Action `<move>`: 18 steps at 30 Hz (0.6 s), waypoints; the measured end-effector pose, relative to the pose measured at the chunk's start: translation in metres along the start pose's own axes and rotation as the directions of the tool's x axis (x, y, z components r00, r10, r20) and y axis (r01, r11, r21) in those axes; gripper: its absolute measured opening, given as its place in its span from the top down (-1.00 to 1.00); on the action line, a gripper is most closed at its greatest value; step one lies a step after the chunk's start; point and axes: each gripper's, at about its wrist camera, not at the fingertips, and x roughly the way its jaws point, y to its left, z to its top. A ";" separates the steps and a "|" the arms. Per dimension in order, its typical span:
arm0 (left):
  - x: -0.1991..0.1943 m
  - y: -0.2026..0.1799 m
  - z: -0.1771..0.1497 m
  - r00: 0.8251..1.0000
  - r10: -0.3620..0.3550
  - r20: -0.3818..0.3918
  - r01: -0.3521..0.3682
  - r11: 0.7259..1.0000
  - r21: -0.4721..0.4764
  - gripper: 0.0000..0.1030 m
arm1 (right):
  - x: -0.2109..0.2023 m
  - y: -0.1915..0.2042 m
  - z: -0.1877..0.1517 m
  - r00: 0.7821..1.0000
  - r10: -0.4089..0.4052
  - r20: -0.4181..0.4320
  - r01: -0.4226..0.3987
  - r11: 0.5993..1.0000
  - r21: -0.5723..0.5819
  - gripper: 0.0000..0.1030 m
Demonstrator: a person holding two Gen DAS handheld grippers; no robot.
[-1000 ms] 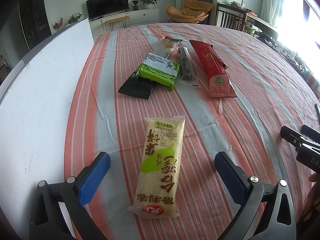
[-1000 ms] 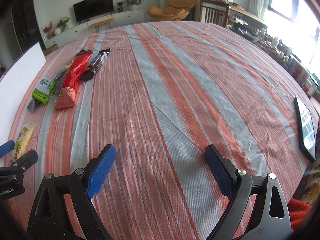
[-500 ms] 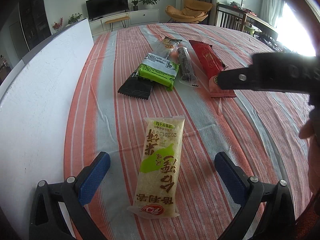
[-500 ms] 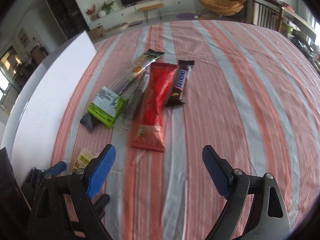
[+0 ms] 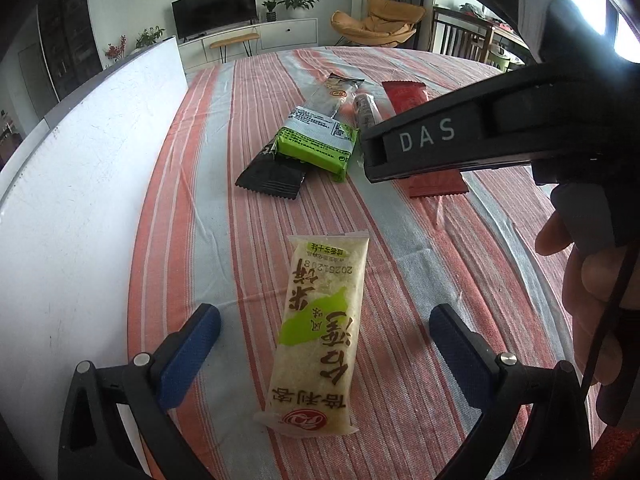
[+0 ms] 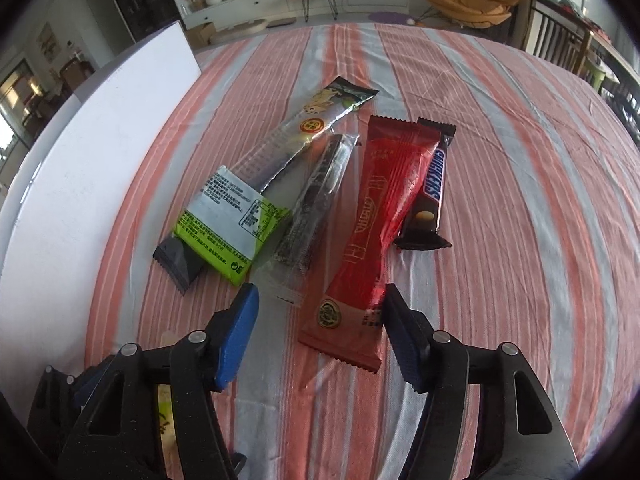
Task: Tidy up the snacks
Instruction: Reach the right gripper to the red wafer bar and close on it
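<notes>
Snacks lie scattered: right gripper [image 6: 320, 332], jaws closing around the red packet [image 6: 372, 232], should pinch its lower end only, while left gripper [image 5: 324, 340] hangs wide over the rice cracker [image 5: 320, 320].

Left hand-held gripper [image 5: 324, 344] agape over pale rice-cracker packet [image 5: 320, 332], striped tablecloth [image 5: 460, 264], snack pile [image 5: 316, 144] beyond

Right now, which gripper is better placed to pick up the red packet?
Right gripper: its closing jaws straddle the red packet's near end, pads not yet touching. Left gripper hangs open over the yellow rice-cracker packet.
</notes>
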 end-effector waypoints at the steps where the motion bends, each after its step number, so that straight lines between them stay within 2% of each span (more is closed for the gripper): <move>1: 0.000 0.000 0.000 1.000 0.000 0.000 0.000 1.000 0.000 -1.00 | -0.001 -0.001 -0.001 1.000 -0.001 0.001 0.001 1.000 0.003 0.08; 2: 0.000 0.000 0.000 1.000 0.000 0.000 0.000 1.000 0.000 -1.00 | -0.003 -0.003 -0.001 1.000 0.000 -0.001 0.000 1.000 0.006 0.46; 9: 0.000 0.000 0.000 1.000 0.000 0.000 0.000 1.000 0.000 -1.00 | -0.022 -0.010 -0.021 0.996 0.084 0.003 -0.084 0.996 0.027 0.49; 15: 0.000 0.000 0.000 1.000 0.000 0.000 0.000 1.000 0.000 -1.00 | -0.065 -0.031 -0.068 0.989 0.141 0.032 -0.143 0.988 0.062 0.49; 18: 0.000 0.000 0.000 1.000 0.000 0.000 0.000 1.000 0.000 -1.00 | -0.078 -0.051 -0.098 0.991 0.124 0.047 -0.129 0.986 0.110 0.49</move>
